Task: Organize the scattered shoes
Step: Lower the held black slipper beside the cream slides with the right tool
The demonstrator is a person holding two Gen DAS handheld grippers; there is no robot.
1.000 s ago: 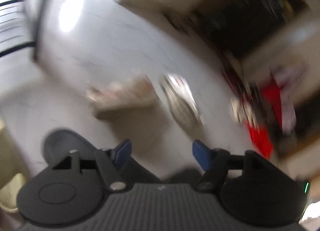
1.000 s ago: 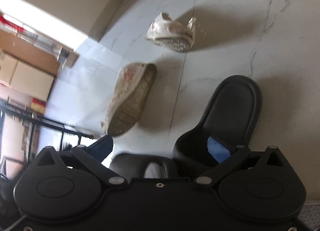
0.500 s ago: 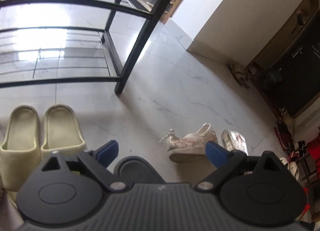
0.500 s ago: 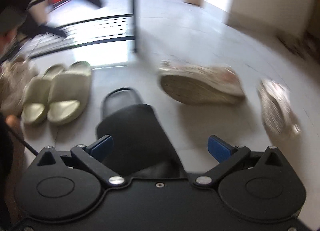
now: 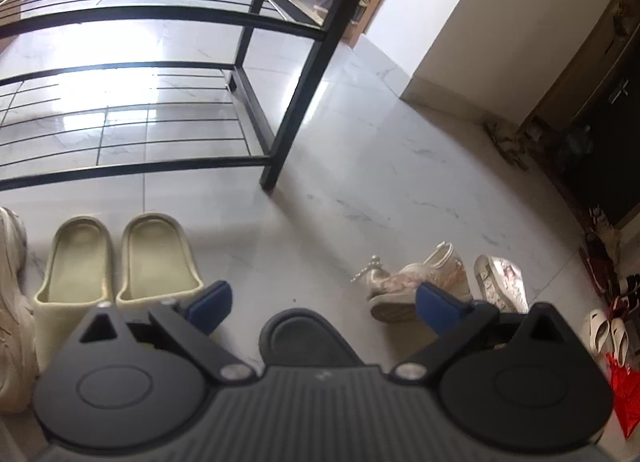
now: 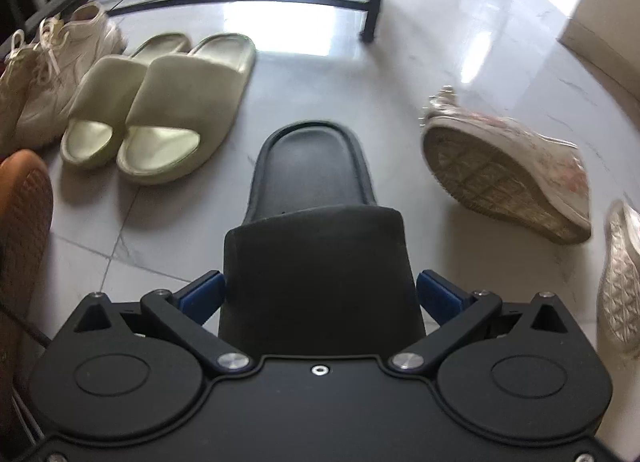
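**Inspector A:** Right hand-held gripper (image 6: 320, 294): fingers spread wide, blue pads at either flank of the black slide sandal (image 6: 316, 222). I cannot tell whether the pads touch the strap, so the grip is unconfirmed. The sandal lies on the floor (image 6: 400, 74), heel end pointing away from this hand-held gripper.

**Inspector B:** Left hand-held gripper (image 5: 322, 302)?

**Inspector A:** Released, nothing between its fingers. The same sandal's heel end shows just ahead of it.

**Inspector B:** Other footwear?

**Inspector A:** 2 pale green slides (image 6: 160, 102) side by side, ahead and left of the right hand-held gripper, with 2 cream sneakers (image 6: 52, 66) further left. Ahead and right, 1 floral canvas shoe (image 6: 508, 166) tipped on its side, sole showing; a 2nd (image 6: 620, 278) at the right edge, sole up. Beyond all of it stands a black metal rack (image 5: 296, 102).
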